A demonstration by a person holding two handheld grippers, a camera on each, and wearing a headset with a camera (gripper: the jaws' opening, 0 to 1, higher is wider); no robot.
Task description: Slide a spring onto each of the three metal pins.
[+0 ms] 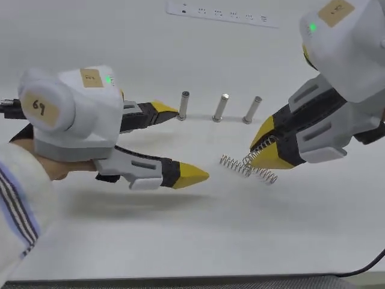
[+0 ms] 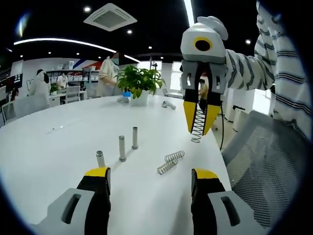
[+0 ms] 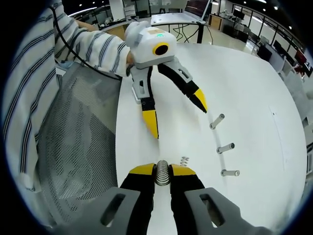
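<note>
Three bare metal pins (image 1: pixel 183 105) (image 1: pixel 221 107) (image 1: pixel 252 109) stand upright in a row on the white table (image 1: pixel 180 235). My right gripper (image 1: pixel 263 147) hovers just in front of the right pin, shut on a spring (image 3: pixel 162 172) that hangs down between its yellow tips. Two more springs (image 1: pixel 248 169) lie on the table directly beneath it. My left gripper (image 1: pixel 180 142) is open and holds nothing, its far tip close to the left pin. In the left gripper view the held spring (image 2: pixel 198 125) dangles above the loose springs (image 2: pixel 171 162), right of the pins (image 2: pixel 122 148).
A white power strip (image 1: pixel 222 13) lies at the far edge of the table. A dark cable (image 1: pixel 367 265) runs off the near right corner. A mesh chair (image 3: pixel 83 161) stands beside the table edge. A person's striped sleeve (image 1: pixel 15 211) is at lower left.
</note>
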